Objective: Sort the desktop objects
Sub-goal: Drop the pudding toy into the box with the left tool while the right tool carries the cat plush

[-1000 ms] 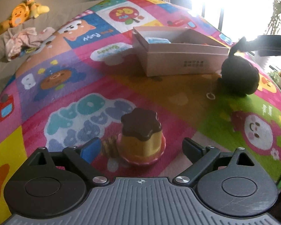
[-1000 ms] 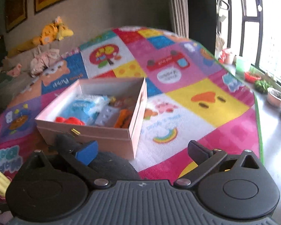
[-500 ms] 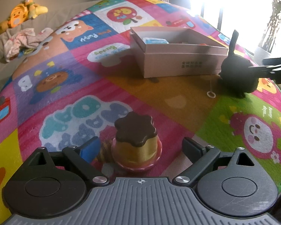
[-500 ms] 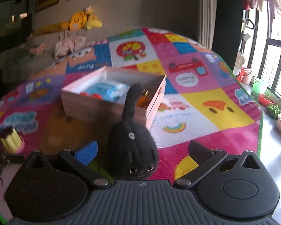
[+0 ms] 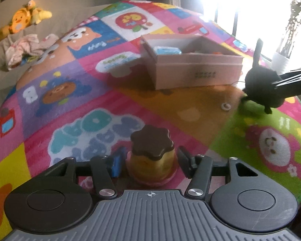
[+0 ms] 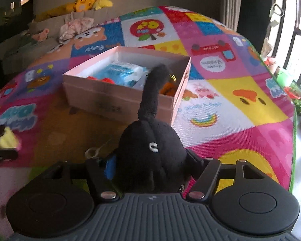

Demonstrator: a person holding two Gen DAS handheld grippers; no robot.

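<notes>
Right wrist: mat (image 6: 240,92) reads "Puppy" upside-down, prob.; both hand-held grippers closing, left (image 5: 150,163) round pudding toy (image 5: 152,156), right (image 6: 150,165) round black plush (image 6: 150,152).

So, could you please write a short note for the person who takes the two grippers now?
Left gripper: jaws closing around the pudding toy, which stands on the play mat; pads not clearly pressing yet.
Right gripper: jaws closing on the black plush cat; pads appear to touch its sides.
Pink box: open, beyond both toys, already holds several items.
Left to do: finish both grips, lift, place both toys in the box.
</notes>
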